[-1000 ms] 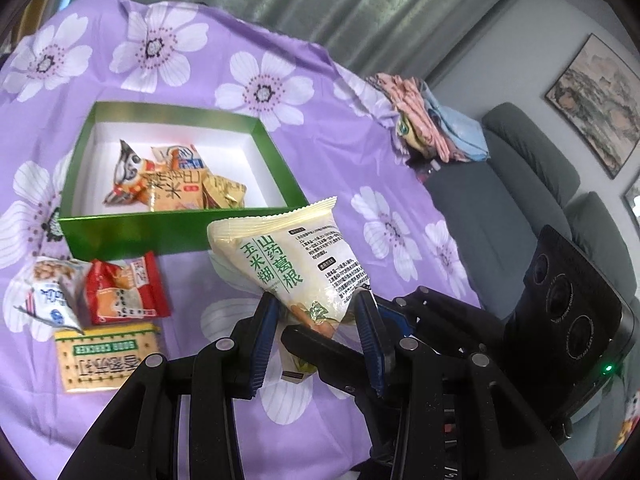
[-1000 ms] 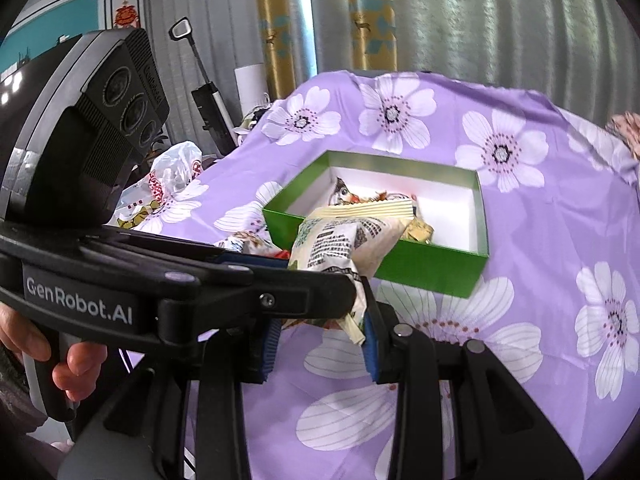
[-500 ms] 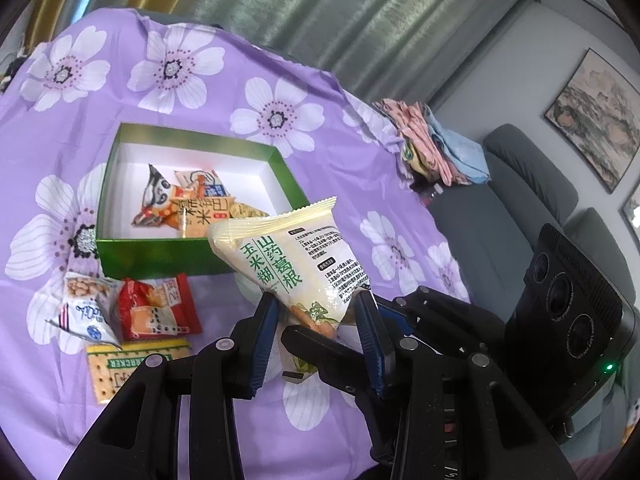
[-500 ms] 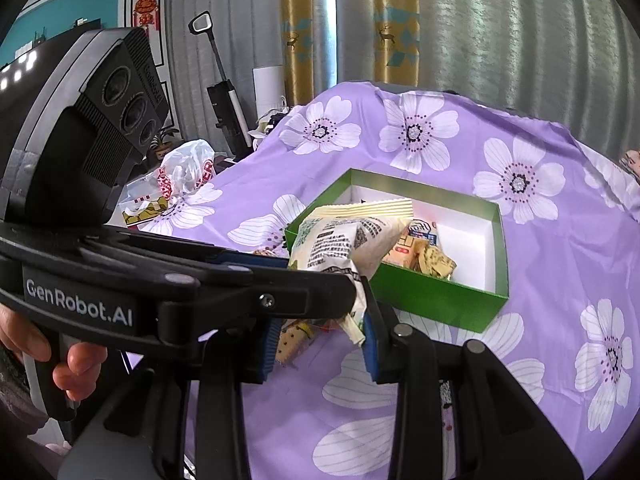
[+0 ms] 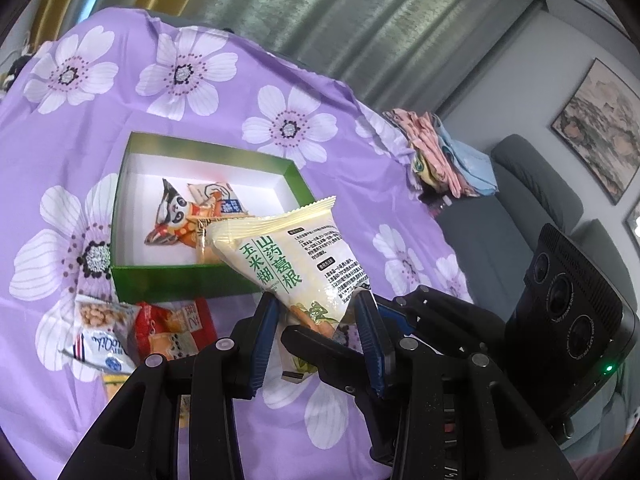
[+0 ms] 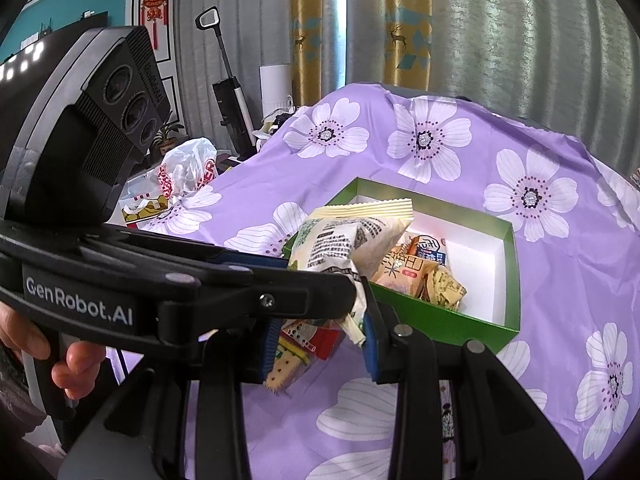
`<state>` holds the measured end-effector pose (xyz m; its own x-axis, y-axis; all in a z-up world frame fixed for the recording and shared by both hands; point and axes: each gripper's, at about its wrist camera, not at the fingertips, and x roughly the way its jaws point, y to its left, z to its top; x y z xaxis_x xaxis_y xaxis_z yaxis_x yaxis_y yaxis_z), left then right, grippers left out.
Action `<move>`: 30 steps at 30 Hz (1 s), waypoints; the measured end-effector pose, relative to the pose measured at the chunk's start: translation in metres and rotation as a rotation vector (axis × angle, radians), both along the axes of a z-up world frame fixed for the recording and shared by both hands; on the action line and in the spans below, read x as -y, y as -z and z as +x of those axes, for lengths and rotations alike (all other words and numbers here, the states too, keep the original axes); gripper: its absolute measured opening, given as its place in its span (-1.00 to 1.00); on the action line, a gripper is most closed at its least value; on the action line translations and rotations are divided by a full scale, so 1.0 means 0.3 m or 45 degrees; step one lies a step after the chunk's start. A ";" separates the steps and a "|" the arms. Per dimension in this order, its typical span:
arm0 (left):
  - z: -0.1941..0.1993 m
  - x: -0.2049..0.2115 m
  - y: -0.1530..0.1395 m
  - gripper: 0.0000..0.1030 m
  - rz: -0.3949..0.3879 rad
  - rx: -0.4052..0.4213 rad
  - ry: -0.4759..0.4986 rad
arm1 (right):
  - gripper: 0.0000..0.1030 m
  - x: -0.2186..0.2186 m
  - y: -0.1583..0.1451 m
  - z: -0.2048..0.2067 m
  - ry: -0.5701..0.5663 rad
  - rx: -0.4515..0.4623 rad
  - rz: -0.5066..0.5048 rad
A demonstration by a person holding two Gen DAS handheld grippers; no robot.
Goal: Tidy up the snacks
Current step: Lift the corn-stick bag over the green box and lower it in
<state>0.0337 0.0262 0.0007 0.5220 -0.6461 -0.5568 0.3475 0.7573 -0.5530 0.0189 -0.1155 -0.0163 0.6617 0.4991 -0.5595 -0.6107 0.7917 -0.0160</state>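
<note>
Crinkly cream snack pouch [image 5: 292, 256] sits clamped in both grippers' jaws above the green box [image 5: 176, 280].

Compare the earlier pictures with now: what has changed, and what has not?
The left gripper and right gripper moved together, bringing the packet across the near wall of the box in the left view. Nothing taken or released. Unchanged: the hold on the packet, boxed snacks, loose snacks outside.
</note>
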 end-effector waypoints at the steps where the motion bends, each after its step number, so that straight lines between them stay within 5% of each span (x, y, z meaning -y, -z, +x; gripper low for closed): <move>1: 0.011 -0.002 0.003 -0.22 -0.001 -0.002 -0.001 | -0.33 -0.002 0.001 0.007 0.000 -0.001 0.000; 30: 0.360 0.069 0.154 -0.22 0.043 -0.121 0.042 | -0.33 0.029 0.125 0.346 0.083 -0.112 0.007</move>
<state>0.1419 0.0056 -0.0454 0.4450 -0.6417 -0.6247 0.3197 0.7654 -0.5586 0.1226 -0.1241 -0.0538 0.6415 0.4596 -0.6142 -0.5564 0.8299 0.0399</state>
